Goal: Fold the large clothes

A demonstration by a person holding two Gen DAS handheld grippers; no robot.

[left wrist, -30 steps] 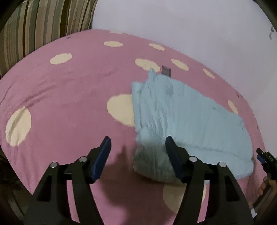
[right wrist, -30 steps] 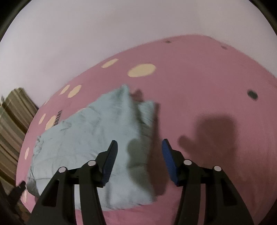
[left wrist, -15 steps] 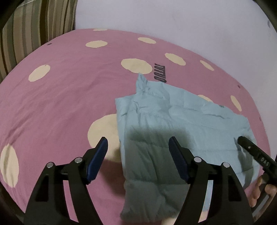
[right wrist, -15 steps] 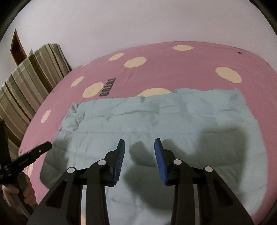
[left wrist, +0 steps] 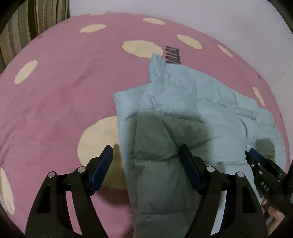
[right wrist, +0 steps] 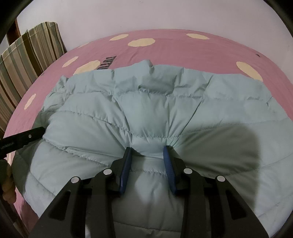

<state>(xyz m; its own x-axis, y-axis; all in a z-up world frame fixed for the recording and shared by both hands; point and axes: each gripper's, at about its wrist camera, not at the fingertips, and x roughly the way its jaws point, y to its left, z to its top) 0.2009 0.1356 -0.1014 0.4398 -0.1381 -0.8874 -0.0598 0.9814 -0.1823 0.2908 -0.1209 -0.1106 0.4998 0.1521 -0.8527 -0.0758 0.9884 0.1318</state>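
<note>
A light blue quilted puffer jacket (left wrist: 192, 117) lies folded on the pink bed; it also fills the right wrist view (right wrist: 146, 113). My left gripper (left wrist: 146, 155) is open, its fingers astride the jacket's near left edge, pressing into it. My right gripper (right wrist: 147, 152) is narrowed and pinches a puffy fold of the jacket between its blue pads. The right gripper's tip shows in the left wrist view (left wrist: 260, 164) at the jacket's right side. The left gripper's tip shows at the left edge of the right wrist view (right wrist: 22, 137).
The pink bedspread (left wrist: 55, 91) with cream dots covers the bed. A striped pillow (right wrist: 27, 55) stands at the head end, also in the left wrist view (left wrist: 36, 22). A pale wall (right wrist: 146, 16) runs behind the bed.
Both grippers came down onto the jacket. The right gripper's jaws narrowed and closed on a fold of it. The left gripper stayed open and moved closer to the jacket's edge.
</note>
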